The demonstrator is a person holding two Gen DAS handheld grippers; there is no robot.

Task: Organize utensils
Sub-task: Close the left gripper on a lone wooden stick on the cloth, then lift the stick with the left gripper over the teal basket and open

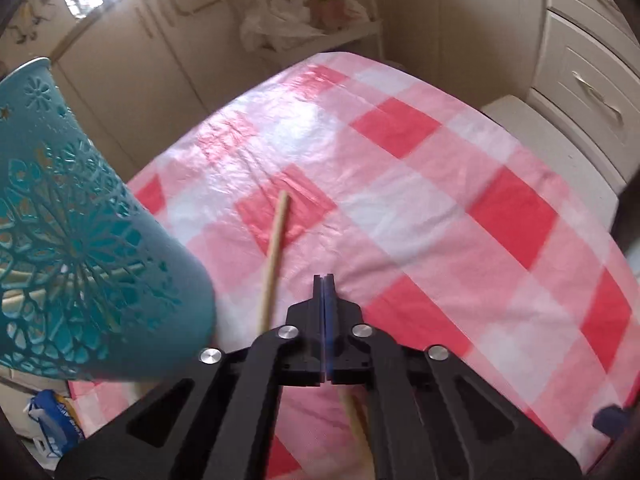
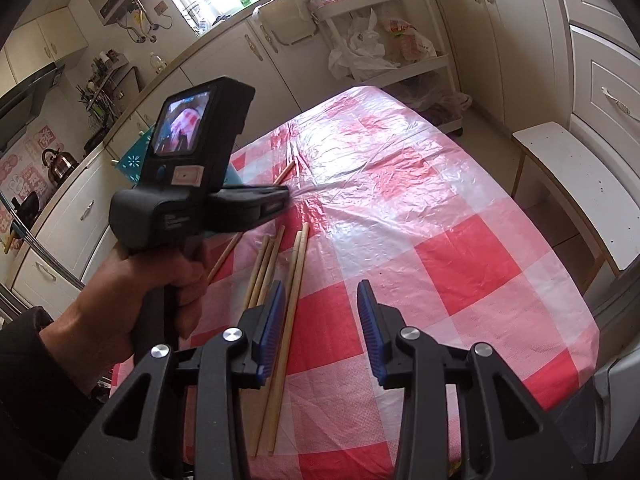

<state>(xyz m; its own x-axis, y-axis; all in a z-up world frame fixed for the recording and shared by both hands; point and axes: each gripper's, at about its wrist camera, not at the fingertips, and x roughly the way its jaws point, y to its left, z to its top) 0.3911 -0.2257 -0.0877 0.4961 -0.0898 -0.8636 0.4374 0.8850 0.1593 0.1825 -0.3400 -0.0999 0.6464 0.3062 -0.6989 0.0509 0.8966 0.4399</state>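
Observation:
My left gripper (image 1: 325,280) is shut with nothing visible between its pads, held above the red-and-white checked tablecloth (image 1: 440,184). A teal perforated utensil holder (image 1: 80,248) stands close on its left. One wooden chopstick (image 1: 274,256) lies on the cloth just left of the fingers, and another (image 1: 354,416) shows under the gripper body. My right gripper (image 2: 322,300) is open and empty above the near table end. Several wooden chopsticks (image 2: 296,288) lie on the cloth by its left finger. The left gripper (image 2: 276,200) shows in the right wrist view, in front of the teal holder (image 2: 132,160).
A white bench (image 2: 576,184) stands right of the table (image 2: 460,240). A white shelf trolley (image 2: 384,40) with plastic bags stands beyond the far end. Kitchen cabinets (image 2: 224,72) run along the left and back. A blue-and-white package (image 1: 56,424) lies below the table's left edge.

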